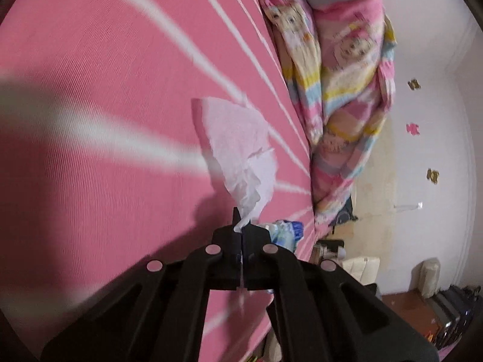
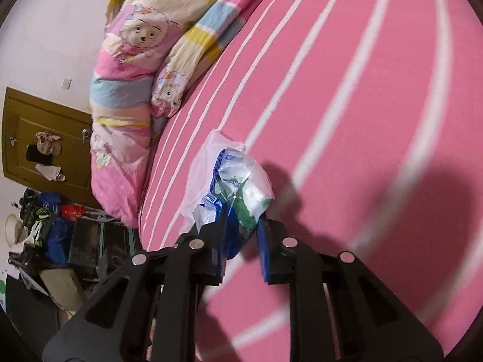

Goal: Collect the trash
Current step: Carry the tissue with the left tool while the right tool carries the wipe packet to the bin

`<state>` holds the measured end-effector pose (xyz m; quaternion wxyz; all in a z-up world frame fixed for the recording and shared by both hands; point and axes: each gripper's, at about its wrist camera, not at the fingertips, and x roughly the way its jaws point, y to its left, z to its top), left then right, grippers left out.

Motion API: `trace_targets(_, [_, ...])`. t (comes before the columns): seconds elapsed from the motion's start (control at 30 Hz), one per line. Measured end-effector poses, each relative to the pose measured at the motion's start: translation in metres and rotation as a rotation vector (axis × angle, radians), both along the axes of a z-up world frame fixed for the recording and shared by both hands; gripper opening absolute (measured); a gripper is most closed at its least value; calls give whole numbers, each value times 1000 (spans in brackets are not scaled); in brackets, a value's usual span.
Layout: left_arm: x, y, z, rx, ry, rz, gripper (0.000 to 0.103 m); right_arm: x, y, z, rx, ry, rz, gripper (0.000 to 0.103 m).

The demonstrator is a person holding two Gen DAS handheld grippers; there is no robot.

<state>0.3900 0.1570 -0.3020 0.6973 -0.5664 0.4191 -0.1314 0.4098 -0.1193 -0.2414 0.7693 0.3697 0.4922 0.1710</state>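
Your left tongs (image 1: 241,226) are pressed together on the lower corner of a white tissue (image 1: 238,147). The tissue fans out ahead of the tips over the pink striped bed sheet (image 1: 105,90), its long axis running straight on from the tongs, wide end away from you, narrow crumpled end in the pinch.

Your right tongs (image 2: 241,226) pinch a crumpled blue, white and green plastic wrapper (image 2: 238,187), with a clear bag (image 2: 202,169) bunched against its left side. The wrapper's long axis points forward along the fingers, its free end above the sheet. The same wrapper peeks out just right of the left tongs. A cartoon-print quilt (image 2: 126,69) lies rolled along the bed's edge.
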Motion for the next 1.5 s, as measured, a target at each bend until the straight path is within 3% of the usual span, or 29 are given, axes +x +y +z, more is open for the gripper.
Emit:
trace_targets(0.23, [-81,-34,23,-11,-28,-51,0,-81,-32,22,23,25,-14,17])
trace_targets(0.43, [-142,-58,61,37,-88,-75,0,-147,-61,48,56,2,-41,17])
trace_targets(0.73, [-220,-95,76,73,-105,-116,0,-227,-94,78,108,-37,-73,17])
trace_targets(1.1, [-259,-155,113,132,-162,-215,0,-285,-156,108,152,-100,-145,17])
trace_targets(1.27, [-270,-194,119,145,-177,-290,0,-309,-190,106,165,-103,-202,17])
trace_targets(1.5, [-270,-264,103,153,-158,-427,0,-340,-254,85,158,-64,-308,17])
